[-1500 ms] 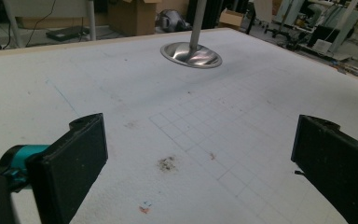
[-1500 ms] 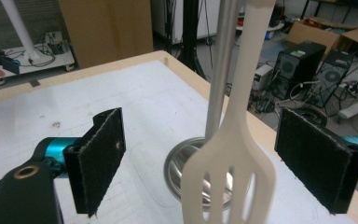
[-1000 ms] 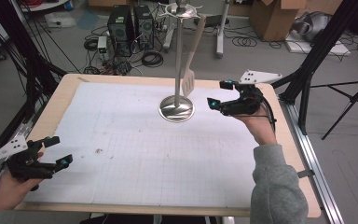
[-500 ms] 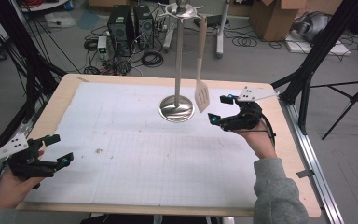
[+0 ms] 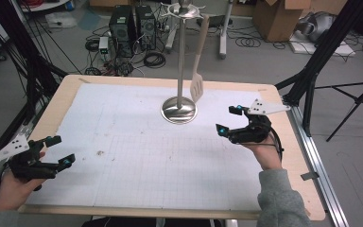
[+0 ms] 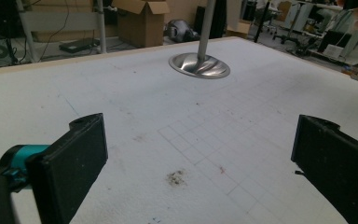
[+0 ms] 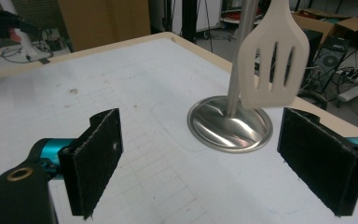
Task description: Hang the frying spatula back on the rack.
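Note:
A steel utensil stand rises from a round base at the far middle of the table. A pale slotted spatula hangs from one of its top hooks, blade down beside the pole. My right gripper hovers open to the right of the base, facing the spatula, with nothing between its jaws. My left gripper is open and holds nothing, low over the near left corner of the white mat.
The mat covers a wooden tabletop with a metal rail along its right side. A small dark stain marks the mat near my left gripper. Cables, computer towers and boxes sit on the floor beyond.
My right gripper has drawn back from the stand toward the near right. The spatula, which swung out to the right of the pole, now hangs closer to it. The left gripper barely moved.

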`<action>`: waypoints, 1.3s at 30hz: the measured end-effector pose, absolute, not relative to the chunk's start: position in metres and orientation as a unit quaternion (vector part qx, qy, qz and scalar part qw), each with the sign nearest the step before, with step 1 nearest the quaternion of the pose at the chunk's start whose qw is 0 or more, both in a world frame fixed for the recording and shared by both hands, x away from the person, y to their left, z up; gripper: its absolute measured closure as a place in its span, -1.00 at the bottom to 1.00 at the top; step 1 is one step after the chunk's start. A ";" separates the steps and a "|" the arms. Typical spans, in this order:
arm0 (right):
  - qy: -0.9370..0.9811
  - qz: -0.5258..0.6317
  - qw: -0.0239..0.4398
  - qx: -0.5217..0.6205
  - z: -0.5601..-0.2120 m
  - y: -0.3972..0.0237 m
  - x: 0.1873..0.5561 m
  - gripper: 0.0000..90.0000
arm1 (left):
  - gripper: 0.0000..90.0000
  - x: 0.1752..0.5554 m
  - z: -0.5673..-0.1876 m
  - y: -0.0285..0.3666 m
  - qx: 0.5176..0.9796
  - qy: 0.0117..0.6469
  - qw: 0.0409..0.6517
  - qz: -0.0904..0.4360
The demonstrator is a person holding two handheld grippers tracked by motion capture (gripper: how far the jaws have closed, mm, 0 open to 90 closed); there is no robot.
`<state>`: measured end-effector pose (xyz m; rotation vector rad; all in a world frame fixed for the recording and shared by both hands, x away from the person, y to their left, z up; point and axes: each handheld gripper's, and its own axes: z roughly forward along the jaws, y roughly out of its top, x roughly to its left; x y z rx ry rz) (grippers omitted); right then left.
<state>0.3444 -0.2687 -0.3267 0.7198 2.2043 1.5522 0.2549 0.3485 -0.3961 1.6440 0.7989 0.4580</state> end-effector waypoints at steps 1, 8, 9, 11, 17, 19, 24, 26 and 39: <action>0.777 0.548 0.172 0.257 -0.328 -0.271 0.343 -0.71 | -0.91 0.255 -0.396 0.348 0.709 0.341 0.586 0.196; 0.777 0.548 0.154 0.268 -0.344 -0.286 0.335 -0.73 | -0.91 0.254 -0.397 0.345 0.713 0.338 0.583 0.194; 0.775 0.551 0.153 0.269 -0.345 -0.287 0.334 -0.73 | -0.91 0.254 -0.398 0.345 0.713 0.339 0.582 0.193; 0.771 0.554 0.151 0.275 -0.350 -0.291 0.331 -0.73 | -0.91 0.254 -0.398 0.345 0.713 0.339 0.582 0.193; 0.766 0.556 0.153 0.284 -0.363 -0.297 0.326 -0.73 | -0.91 0.254 -0.398 0.344 0.712 0.340 0.584 0.192; 0.762 0.560 0.153 0.287 -0.366 -0.299 0.324 -0.73 | -0.91 0.254 -0.398 0.344 0.713 0.340 0.583 0.191; 0.755 0.567 0.160 0.288 -0.370 -0.305 0.320 -0.73 | -0.91 0.255 -0.399 0.344 0.715 0.340 0.581 0.189; 0.751 0.571 0.159 0.290 -0.372 -0.307 0.319 -0.73 | -0.91 0.255 -0.399 0.344 0.715 0.340 0.581 0.189; 0.733 0.573 0.185 0.315 -0.388 -0.324 0.304 -0.73 | -0.91 0.255 -0.398 0.347 0.711 0.345 0.581 0.193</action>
